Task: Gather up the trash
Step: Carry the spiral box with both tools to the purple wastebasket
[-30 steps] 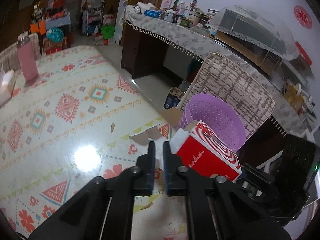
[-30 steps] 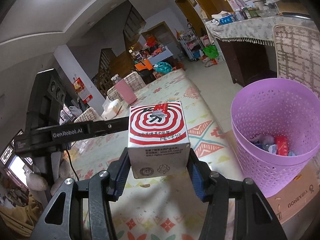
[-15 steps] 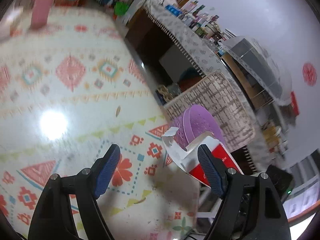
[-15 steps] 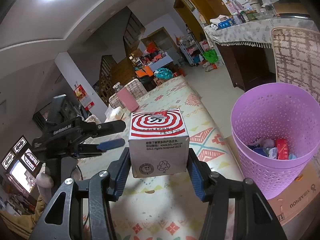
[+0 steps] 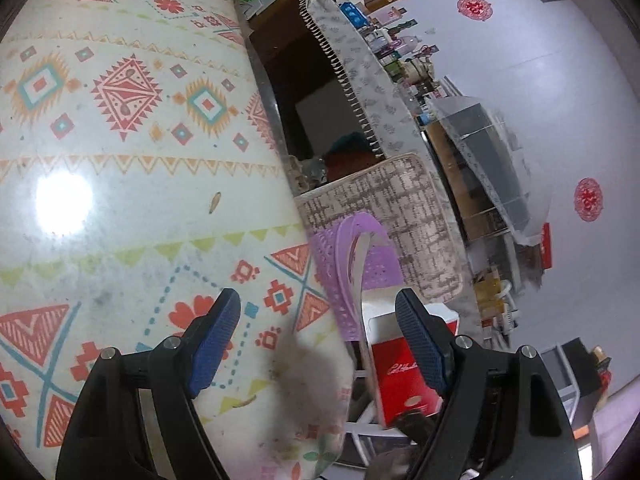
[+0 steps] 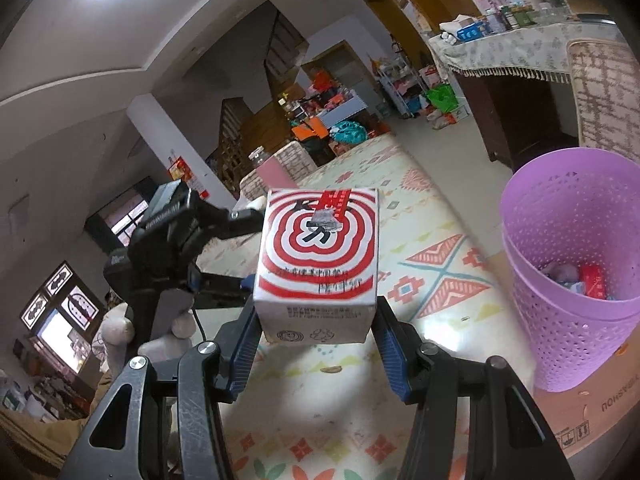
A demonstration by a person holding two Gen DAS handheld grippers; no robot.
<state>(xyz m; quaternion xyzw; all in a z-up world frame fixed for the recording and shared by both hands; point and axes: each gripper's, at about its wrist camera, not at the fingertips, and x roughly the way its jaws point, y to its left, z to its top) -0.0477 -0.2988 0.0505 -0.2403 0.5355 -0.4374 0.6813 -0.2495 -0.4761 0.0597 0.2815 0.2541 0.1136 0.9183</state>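
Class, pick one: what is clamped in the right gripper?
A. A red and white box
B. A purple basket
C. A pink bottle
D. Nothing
A: the right gripper has its blue pads pressed on both sides of the red and white box, held above the table, with the purple basket standing apart.

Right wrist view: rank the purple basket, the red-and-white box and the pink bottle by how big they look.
1. purple basket
2. red-and-white box, close to the camera, so the order of these two is unsure
3. pink bottle, far off
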